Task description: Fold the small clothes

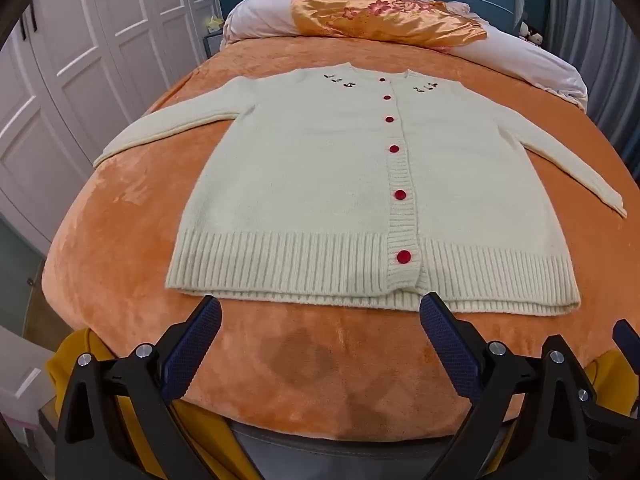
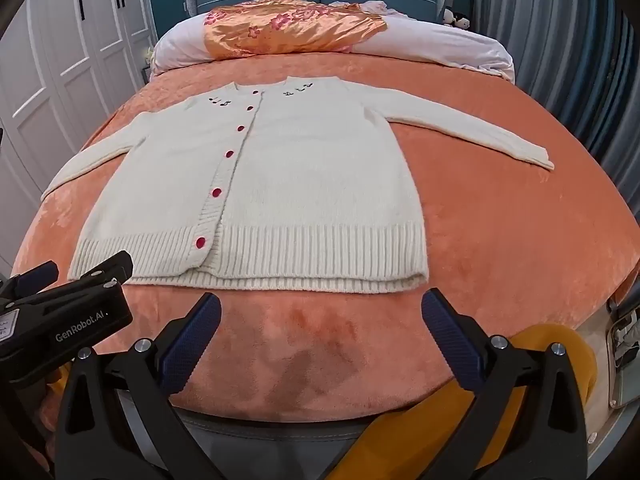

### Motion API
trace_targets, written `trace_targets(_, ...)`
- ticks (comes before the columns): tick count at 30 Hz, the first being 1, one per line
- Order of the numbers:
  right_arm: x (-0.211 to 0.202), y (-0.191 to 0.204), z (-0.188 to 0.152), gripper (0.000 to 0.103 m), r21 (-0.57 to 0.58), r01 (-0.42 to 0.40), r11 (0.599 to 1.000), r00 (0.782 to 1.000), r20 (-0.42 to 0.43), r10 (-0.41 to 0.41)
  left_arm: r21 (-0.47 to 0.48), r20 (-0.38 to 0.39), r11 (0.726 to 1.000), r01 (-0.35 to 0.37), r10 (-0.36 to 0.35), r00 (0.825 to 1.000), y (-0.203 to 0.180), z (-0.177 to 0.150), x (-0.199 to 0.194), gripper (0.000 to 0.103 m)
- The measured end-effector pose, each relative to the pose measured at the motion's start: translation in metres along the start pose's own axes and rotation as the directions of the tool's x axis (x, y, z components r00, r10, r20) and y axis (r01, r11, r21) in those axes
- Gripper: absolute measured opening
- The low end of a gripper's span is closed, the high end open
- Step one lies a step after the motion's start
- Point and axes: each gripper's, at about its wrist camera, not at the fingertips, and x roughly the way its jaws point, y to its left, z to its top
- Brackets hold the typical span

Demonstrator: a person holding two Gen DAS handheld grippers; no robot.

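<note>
A cream knit cardigan [image 1: 312, 184] with red buttons lies flat and buttoned on an orange bedspread [image 1: 304, 364], sleeves spread out to both sides, ribbed hem toward me. It also shows in the right wrist view [image 2: 304, 184]. My left gripper [image 1: 320, 312] is open and empty, just in front of the hem's left half. My right gripper [image 2: 320, 312] is open and empty, in front of the hem's right half. The left gripper's body [image 2: 60, 312] shows at the left of the right wrist view, close beside the right one.
Pillows under an orange floral satin cover [image 1: 384, 12] lie at the head of the bed. White wardrobe doors [image 1: 72, 72] stand at the left, grey curtains [image 2: 560, 40] at the right. Yellow cloth [image 2: 552, 344] hangs at the bed's near edge.
</note>
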Motion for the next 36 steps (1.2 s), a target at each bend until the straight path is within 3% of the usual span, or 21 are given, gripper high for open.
trace_targets(36,0.0052,-0.0007,0.0003,0.098,0.005,0.013,1.000,1.000,-0.028,-0.013,0.013,-0.024,1.000,-0.002,0.002,1.000,-0.0027,0.0049,0.0017,0.095)
